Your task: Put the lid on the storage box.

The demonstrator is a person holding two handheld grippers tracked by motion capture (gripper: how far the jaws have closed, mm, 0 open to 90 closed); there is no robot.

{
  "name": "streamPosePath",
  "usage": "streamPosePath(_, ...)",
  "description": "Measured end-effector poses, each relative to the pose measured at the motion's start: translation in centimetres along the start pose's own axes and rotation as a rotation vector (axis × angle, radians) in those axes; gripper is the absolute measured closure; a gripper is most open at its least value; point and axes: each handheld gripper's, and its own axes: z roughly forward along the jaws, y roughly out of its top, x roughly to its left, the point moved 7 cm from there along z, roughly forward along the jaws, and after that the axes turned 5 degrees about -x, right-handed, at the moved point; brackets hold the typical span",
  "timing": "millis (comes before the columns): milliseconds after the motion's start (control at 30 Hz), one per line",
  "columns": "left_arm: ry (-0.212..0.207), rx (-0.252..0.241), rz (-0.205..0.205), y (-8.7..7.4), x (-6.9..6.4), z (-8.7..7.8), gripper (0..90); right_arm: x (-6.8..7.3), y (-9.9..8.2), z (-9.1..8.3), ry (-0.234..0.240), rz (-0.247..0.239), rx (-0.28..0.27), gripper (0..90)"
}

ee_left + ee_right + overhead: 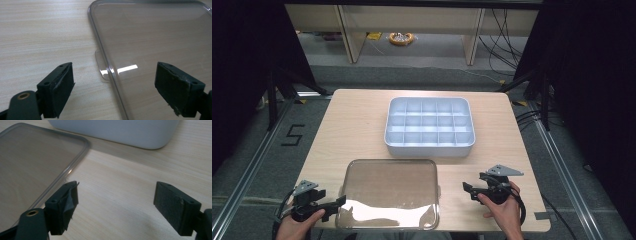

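Note:
A clear plastic lid [389,192] lies flat on the wooden table near its front edge. My left gripper [338,204] sits at the lid's left side, pointing at it. In the left gripper view the jaws [115,87] stand open, with the lid's [155,37] left rim and its small tab [101,65] just beyond them, untouched. My right gripper [468,190] rests to the right of the lid, open and holding nothing. In the right gripper view [116,205], bare table lies between its pads, with the lid's corner [32,162] to the left.
A white tray [430,148] split into several compartments stands behind the lid at the table's middle; its wall [117,130] shows at the top of the right gripper view. The table's edges lie close to both hands. Beyond the table are floor, cables and table legs.

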Motion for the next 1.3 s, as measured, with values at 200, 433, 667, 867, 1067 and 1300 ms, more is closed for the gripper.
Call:
streamPosePath(200,0.0,0.017,0.006,-0.2,-0.1,0.1,15.6,1.1,-0.6,0.2,0.033,0.054,0.041,25.5)
streamPosePath(433,-0.01,0.009,-0.003,-0.2,-0.2,0.3,16.5,2.8,-0.8,0.5,0.094,0.043,0.062,23.8)
streamPosePath(667,-0.017,0.023,0.007,-0.3,-0.3,0.2,16.5,3.9,-0.7,0.8,0.152,0.033,0.046,18.8)
streamPosePath(867,-0.015,0.024,0.013,-0.3,-0.3,0.1,16.2,4.6,-0.7,0.8,0.171,0.032,0.05,18.2)
streamPosePath(1067,-0.022,0.034,0.019,-0.4,-0.3,0.1,16.3,5.9,-0.8,1.1,0.204,0.059,0.064,21.4)
streamPosePath(1300,-0.042,0.061,0.035,-0.7,-0.5,0.1,24.6,7.0,-0.8,1.6,0.236,0.077,0.09,26.0)
